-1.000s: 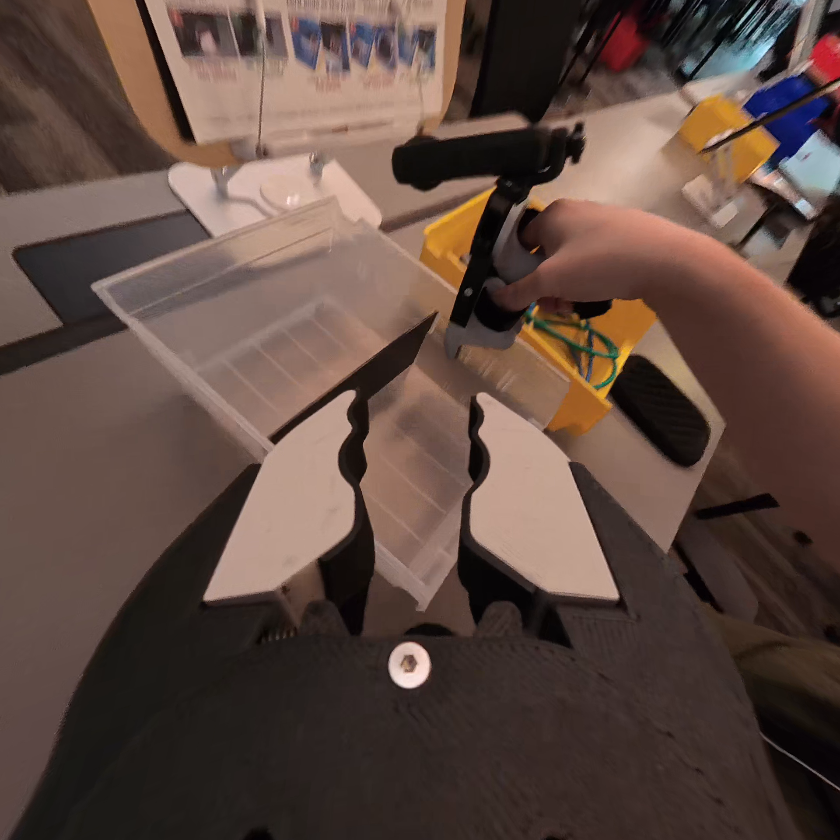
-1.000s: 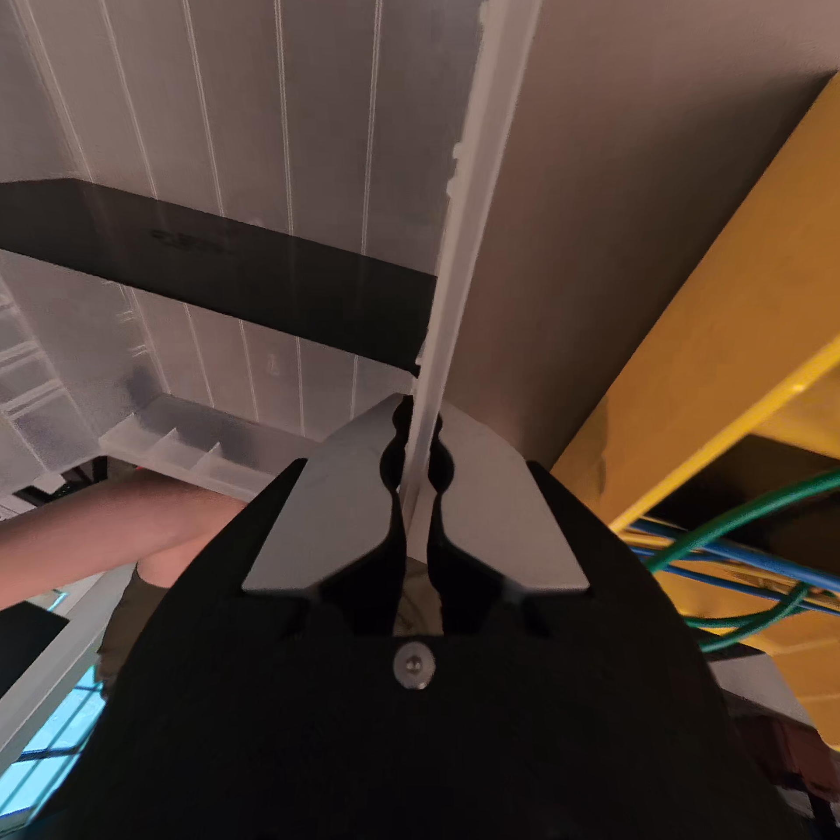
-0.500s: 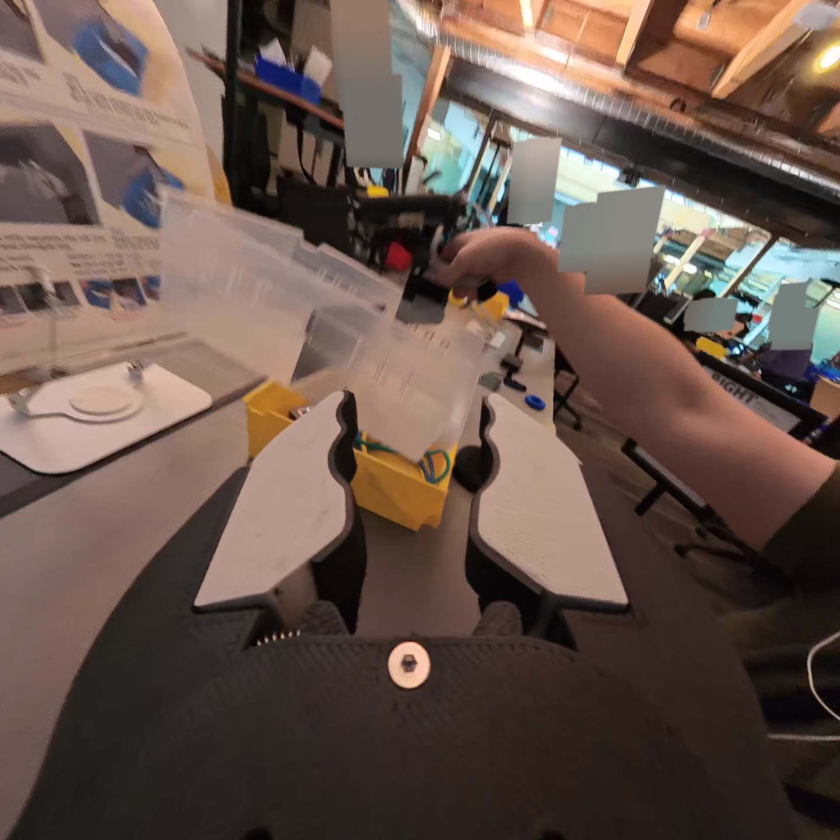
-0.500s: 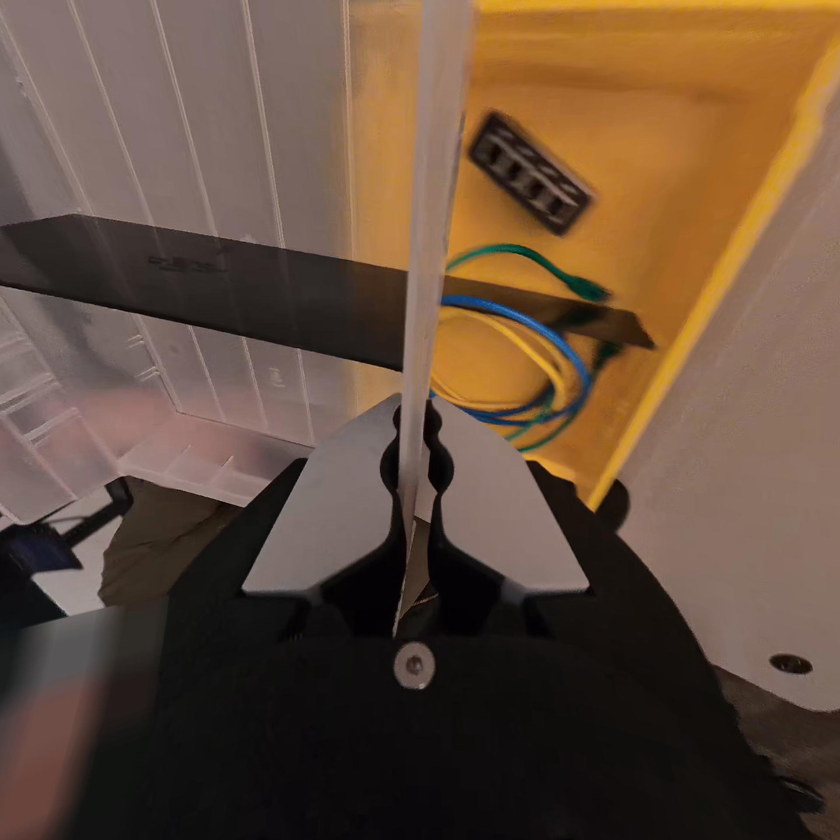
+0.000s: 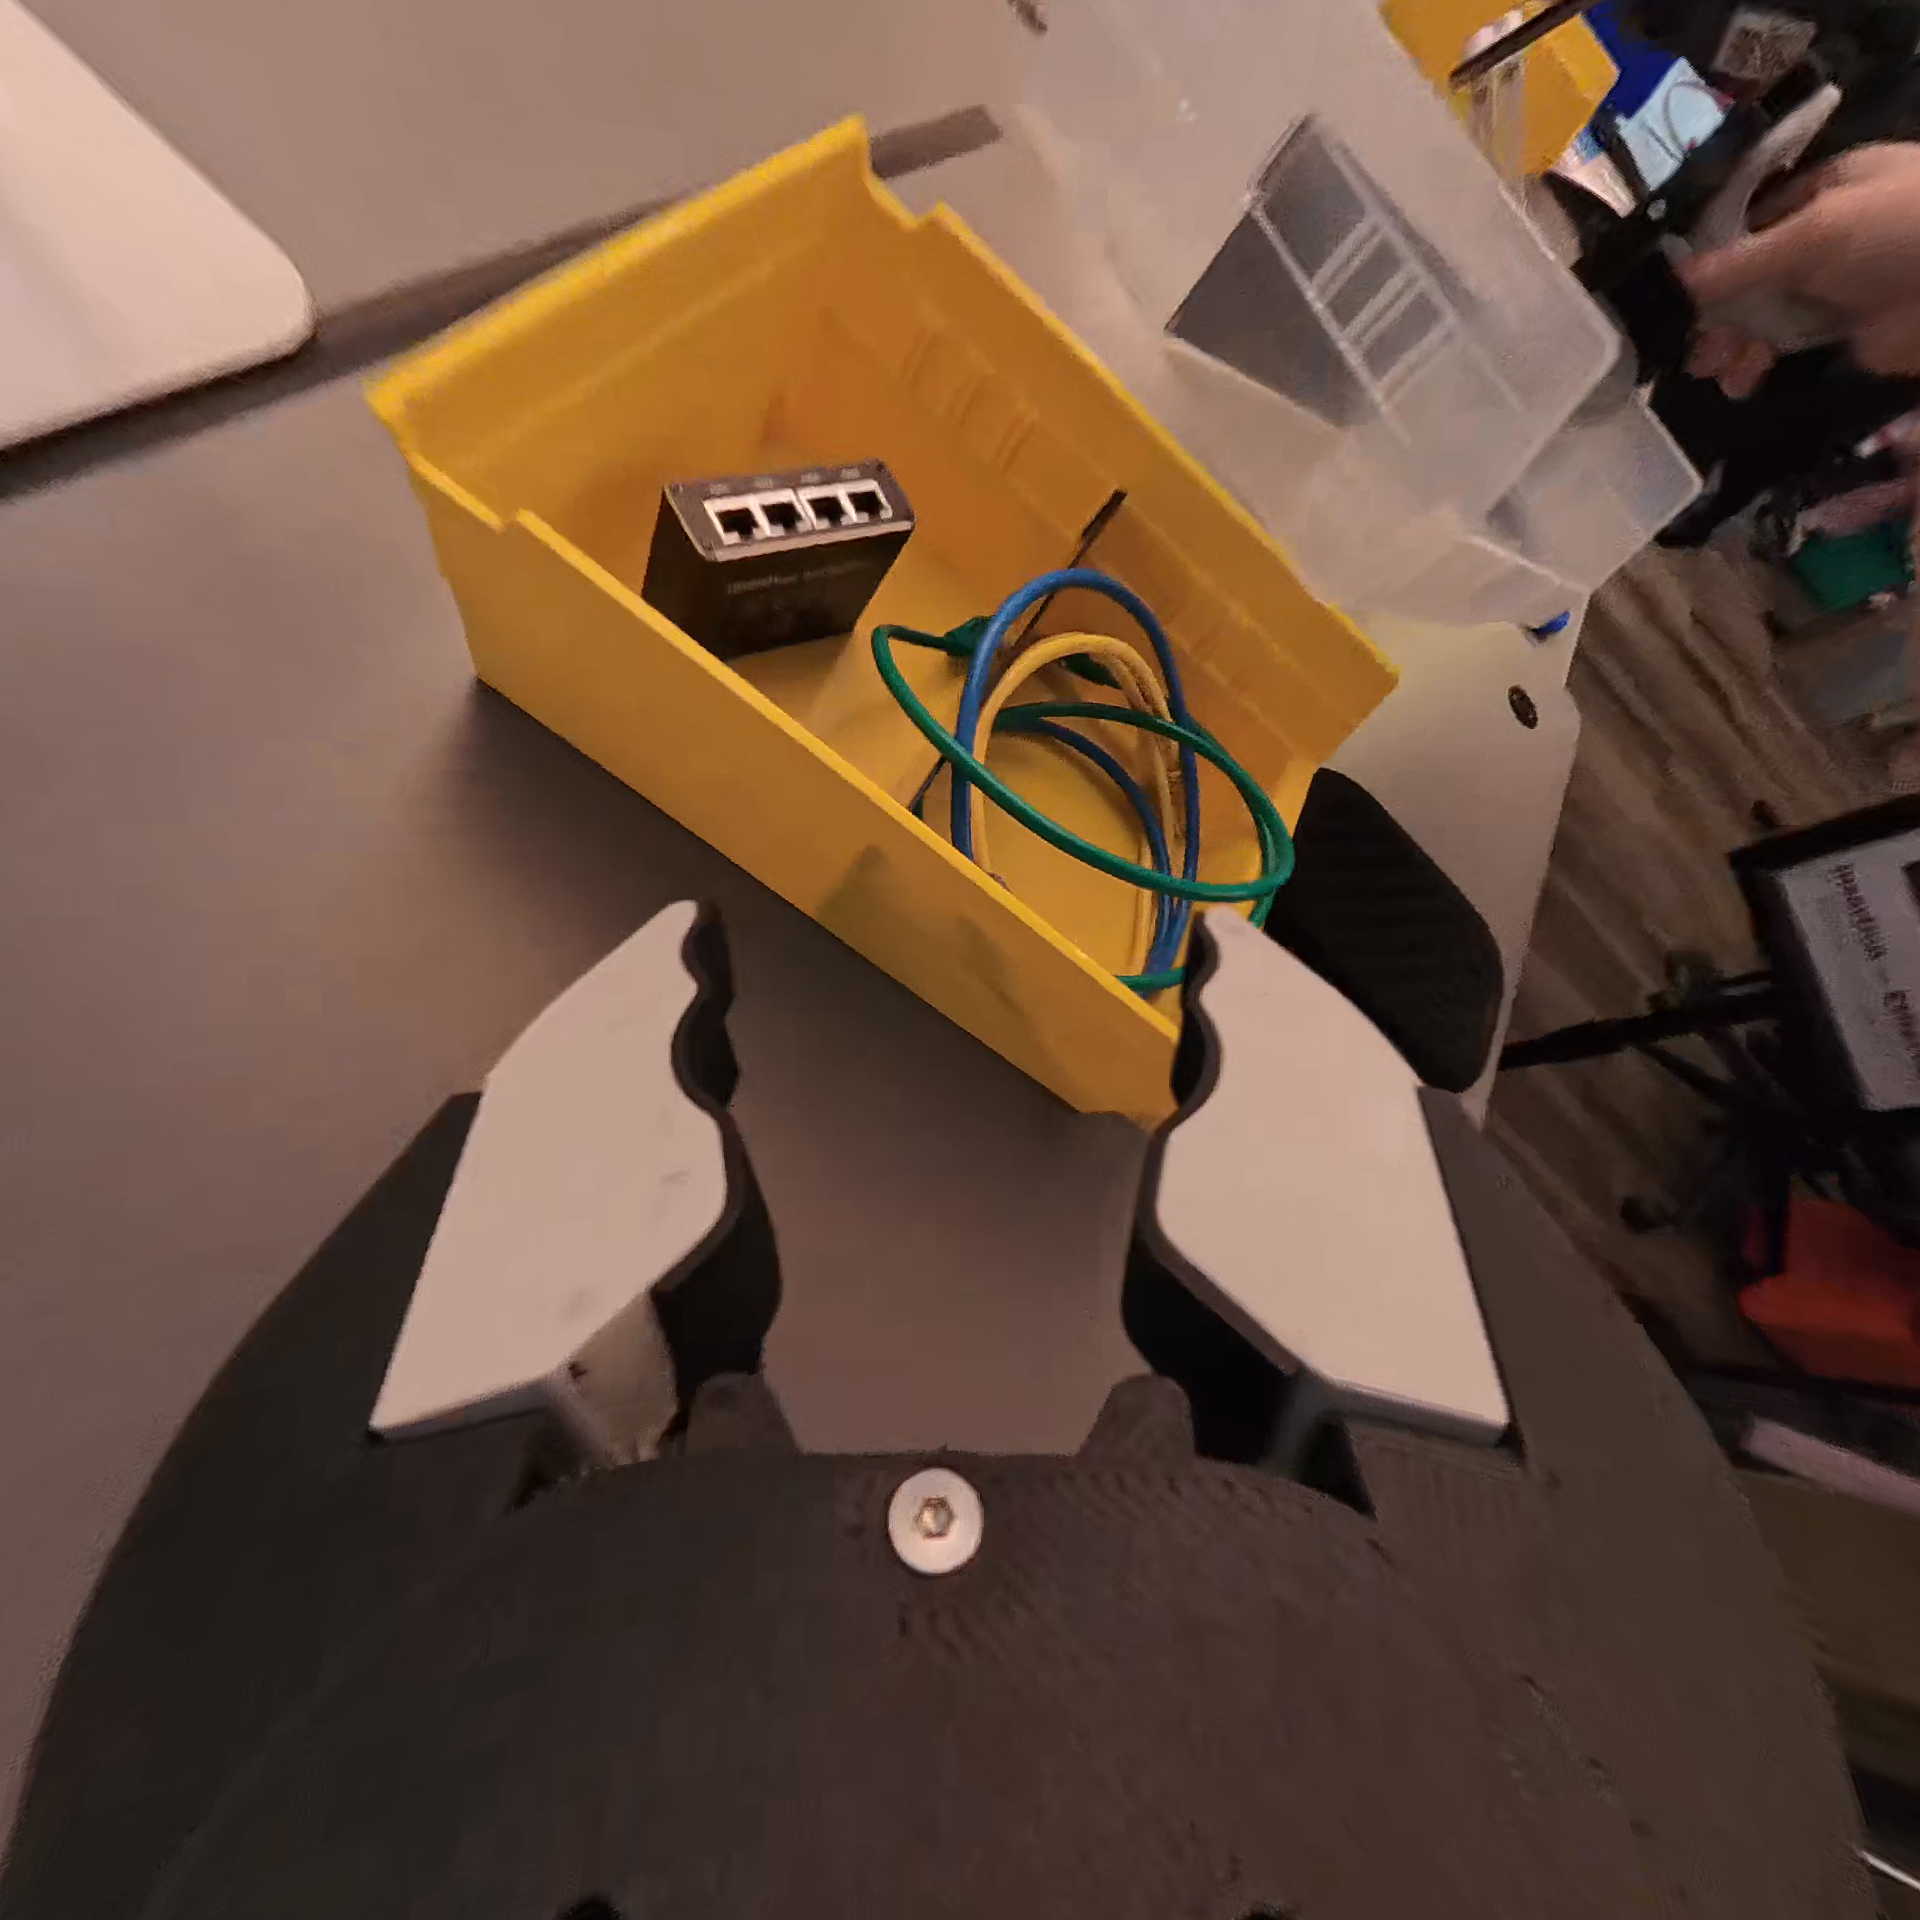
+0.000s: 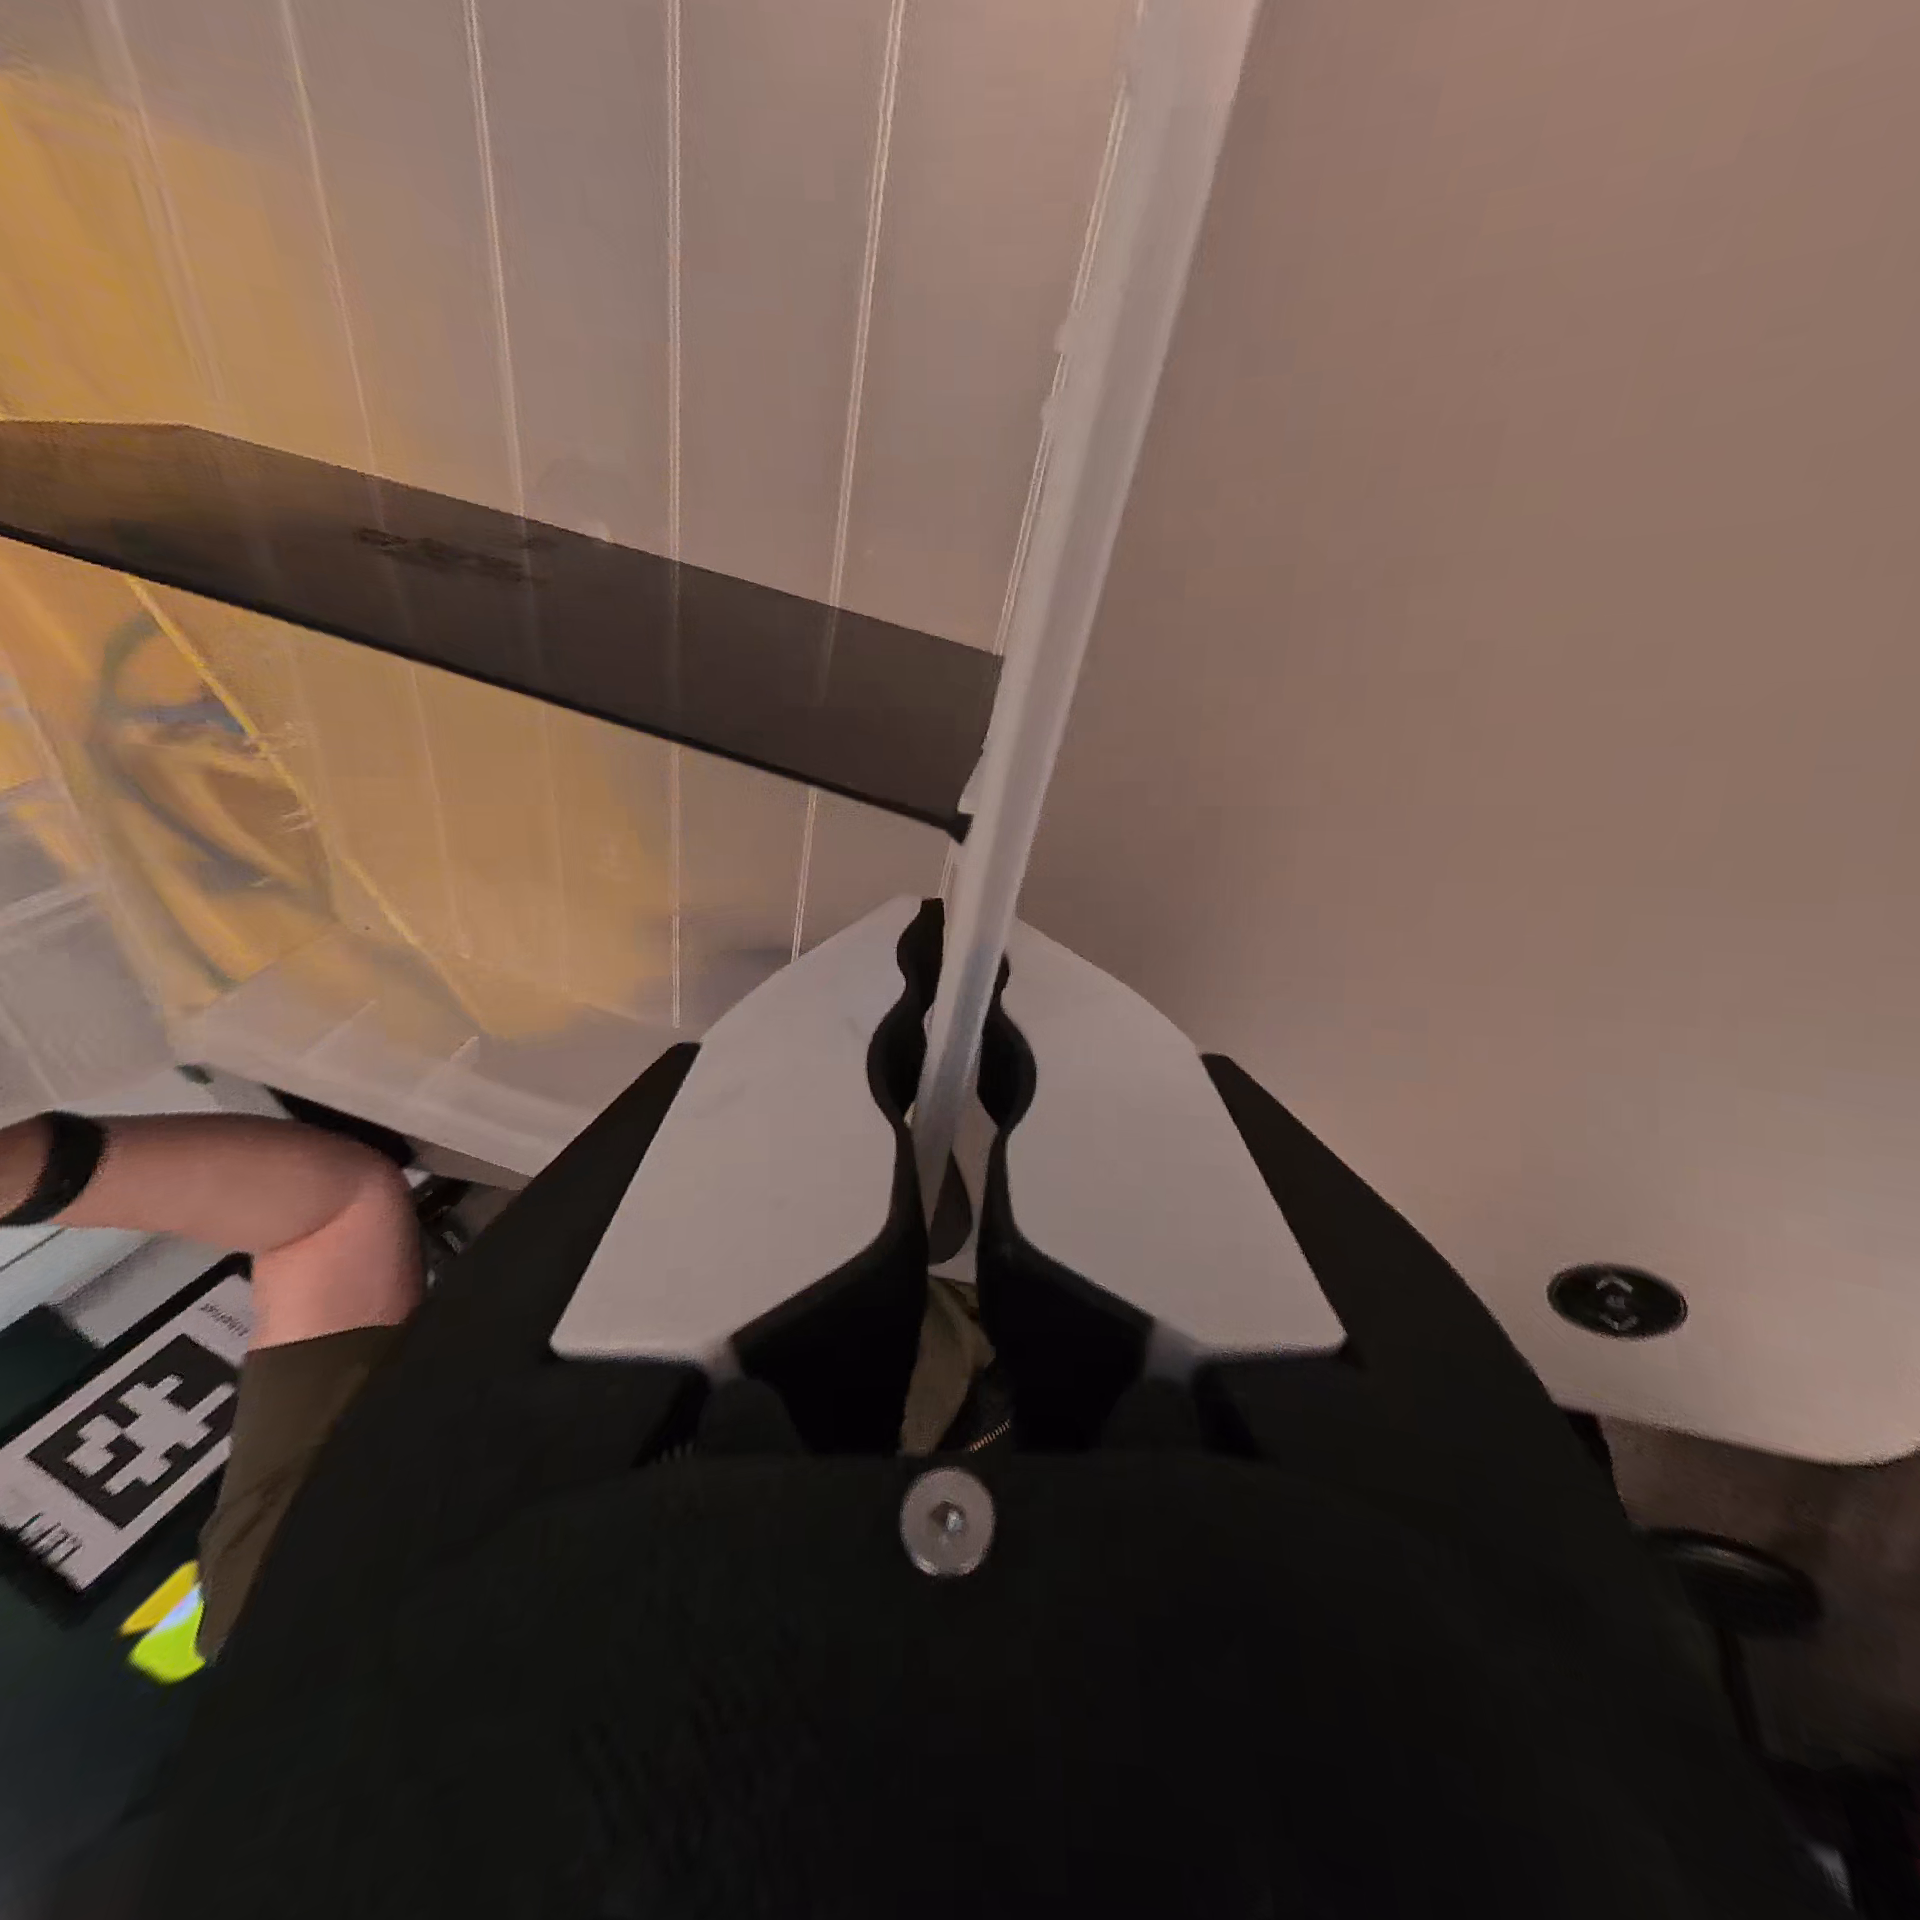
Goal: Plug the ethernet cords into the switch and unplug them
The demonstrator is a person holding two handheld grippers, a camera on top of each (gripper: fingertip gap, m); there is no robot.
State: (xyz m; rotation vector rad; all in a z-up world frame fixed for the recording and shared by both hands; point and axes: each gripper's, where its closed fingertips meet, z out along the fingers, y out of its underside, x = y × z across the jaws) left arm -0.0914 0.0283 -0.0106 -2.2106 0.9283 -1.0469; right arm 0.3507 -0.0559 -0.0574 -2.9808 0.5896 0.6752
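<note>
A black switch with several empty ports sits in a yellow bin. Coiled green, blue and yellow ethernet cords lie beside it in the bin, none plugged in. My left gripper is open and empty, just in front of the bin's near corner. My right gripper is shut on the wall of a clear plastic bin and holds it in the air. In the left wrist view that clear bin hangs right of and beyond the yellow bin.
The yellow bin stands on a grey table near its right edge. A black oval pad lies beside the bin. A white stand base is at the far left. A black divider crosses the clear bin. The yellow bin shows blurred through it. My right fingertips sit around 45 cm from my left ones.
My right gripper has lifted the clear bin off the table and carried it to the right past the yellow bin. My left gripper has opened wider and now looks down at the yellow bin.
</note>
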